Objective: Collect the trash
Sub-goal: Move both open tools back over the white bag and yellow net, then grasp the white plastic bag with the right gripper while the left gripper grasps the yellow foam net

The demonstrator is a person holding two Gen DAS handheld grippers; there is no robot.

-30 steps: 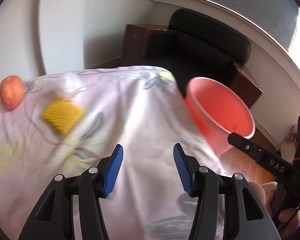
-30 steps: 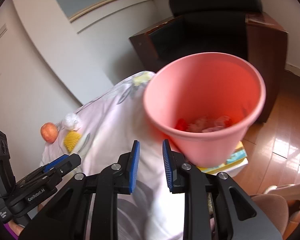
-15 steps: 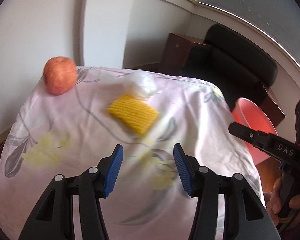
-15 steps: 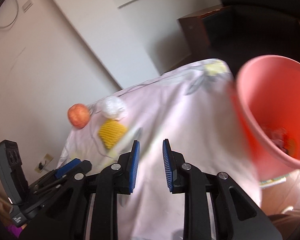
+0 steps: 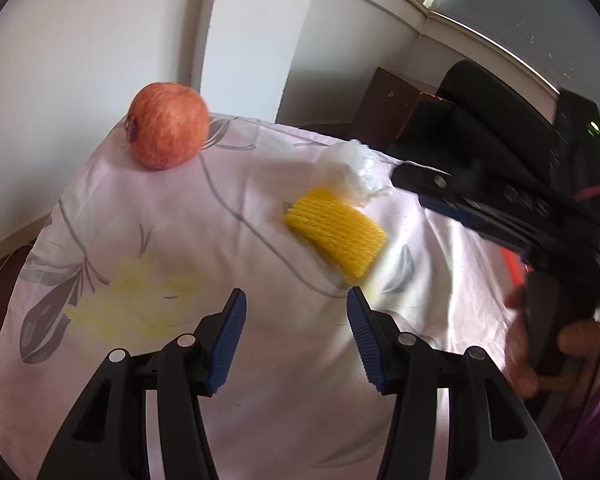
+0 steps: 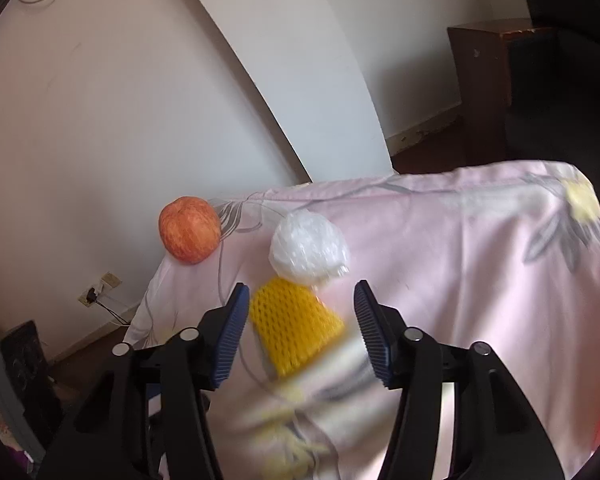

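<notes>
Trash on the cloth-covered bench (image 6: 460, 240) is two pieces: a yellow foam net (image 6: 294, 326) and a crumpled white plastic wad (image 6: 308, 250) touching its far end; in the right wrist view the right claw (image 6: 298, 326) has its blue pads spreading apart at this moment, and the net lies on the cloth in the gap between them, neither pad pressing on it; the wad sits just above the net, centre frame, and an apple (image 6: 190, 229) rests at the cloth's far corner, centre left, near the white wall; a blurred orange-red shape fills the lower right edge, too smeared to identify; in the left wrist view the left claw (image 5: 294, 334) stands released with only pink flowered cloth between its pads; the net (image 5: 336, 236) lies above and right of that claw, apart from it, the wad (image 5: 356, 170) touching it on the upper right, the apple (image 5: 167, 136) in the upper left; the person's hand (image 5: 556, 344) grips the right claw's black handle at the right edge.
</notes>
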